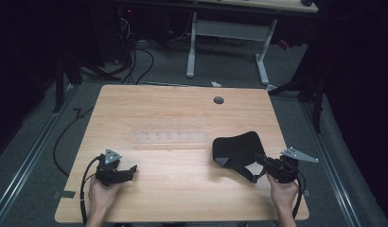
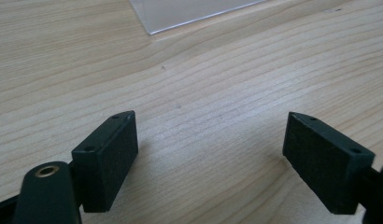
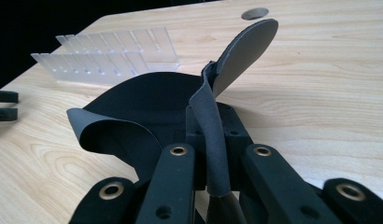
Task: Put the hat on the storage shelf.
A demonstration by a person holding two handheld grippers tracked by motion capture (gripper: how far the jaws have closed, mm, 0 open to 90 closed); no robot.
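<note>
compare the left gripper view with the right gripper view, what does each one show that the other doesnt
Left gripper view alone: the left gripper with its jaws wide apart over bare wood and nothing between them, plus the corner of a clear plastic sheet.

Right gripper view alone: the right gripper shut on a strap of the black fabric piece, a clear slotted rack behind it, and the table's round hole.

Both: the light wooden table.

My two black grippers, left (image 1: 130, 169) and right (image 1: 260, 158), each carry a grey three-cornered plate, brass-ringed screw holes and a trailing black cable; my forearms are bare.
</note>
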